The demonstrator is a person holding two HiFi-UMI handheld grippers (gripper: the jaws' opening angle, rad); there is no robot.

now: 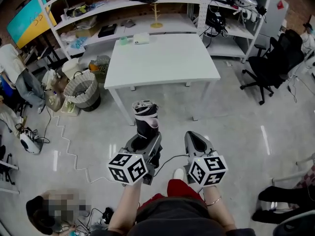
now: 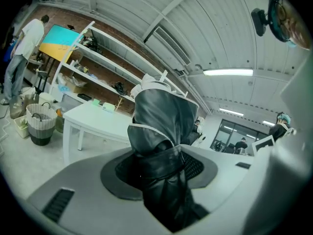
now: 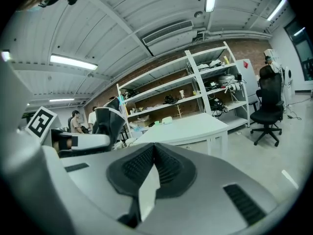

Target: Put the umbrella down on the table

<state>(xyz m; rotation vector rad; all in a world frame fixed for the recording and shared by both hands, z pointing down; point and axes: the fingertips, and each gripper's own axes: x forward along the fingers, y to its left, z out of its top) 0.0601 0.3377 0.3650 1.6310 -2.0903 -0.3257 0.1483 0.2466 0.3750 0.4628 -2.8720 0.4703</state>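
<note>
The left claw (image 1: 144,141) pinches a folded black umbrella (image 2: 161,116), its two pads pressed against the bunched fabric low on the bundle. The umbrella stands up out of the jaws, its white-edged folds above the grip and its lower end running down between them. The right claw (image 3: 153,151) is pressed together with nothing in it, the ribbed pads meeting at their tips. In the head view the two claws sit side by side, close but apart, each with its marker cube nearest the person, both pointing toward the counter (image 1: 162,58).

The umbrella is in the air over the pale floor (image 1: 236,127), short of the white counter's near edge and not touching it. On the far side of the counter lie a small white box (image 1: 141,38) and a pale green item (image 1: 123,41). A wire basket (image 1: 81,90) stands on the floor just left of the counter, white shelving (image 1: 123,4) runs behind it, and a black office chair (image 1: 275,63) stands well to the right.
</note>
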